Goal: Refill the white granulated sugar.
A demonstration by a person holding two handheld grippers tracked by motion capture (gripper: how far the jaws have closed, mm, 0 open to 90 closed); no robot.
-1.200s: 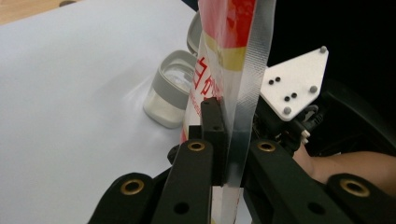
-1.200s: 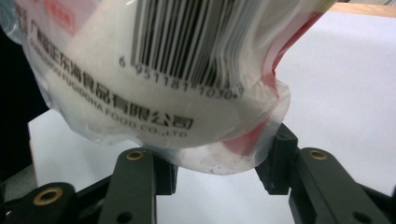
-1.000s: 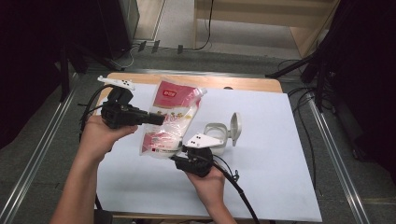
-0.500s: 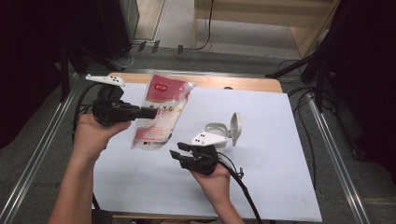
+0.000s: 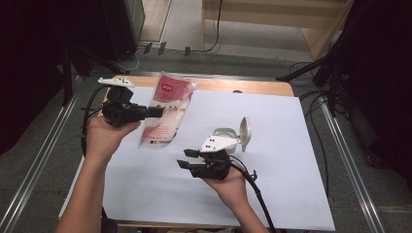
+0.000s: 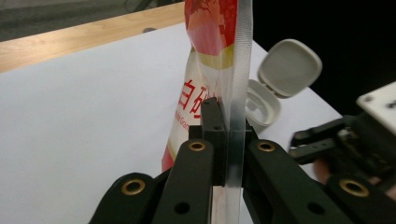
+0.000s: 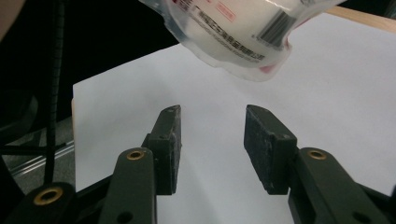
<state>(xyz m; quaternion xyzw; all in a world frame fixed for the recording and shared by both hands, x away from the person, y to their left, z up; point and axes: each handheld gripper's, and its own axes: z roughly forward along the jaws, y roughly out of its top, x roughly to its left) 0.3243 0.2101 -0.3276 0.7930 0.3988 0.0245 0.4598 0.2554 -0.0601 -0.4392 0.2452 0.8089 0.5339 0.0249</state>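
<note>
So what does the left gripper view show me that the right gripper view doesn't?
Left gripper view: the left hand-held gripper shut on the side seal of the red-and-white pouch, with the white container, its lid flipped open, behind it, and the other gripper at the right edge.

Right gripper view: the right hand-held gripper with jaws apart and nothing between them, and the pouch's barcoded bottom end hanging above.

Both: the pouch and the white sheet on the wooden table.

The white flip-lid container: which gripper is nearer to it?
Right. The right gripper sits just in front of the white flip-lid container; the left gripper, clamping the sugar bag, is farther off.
</note>
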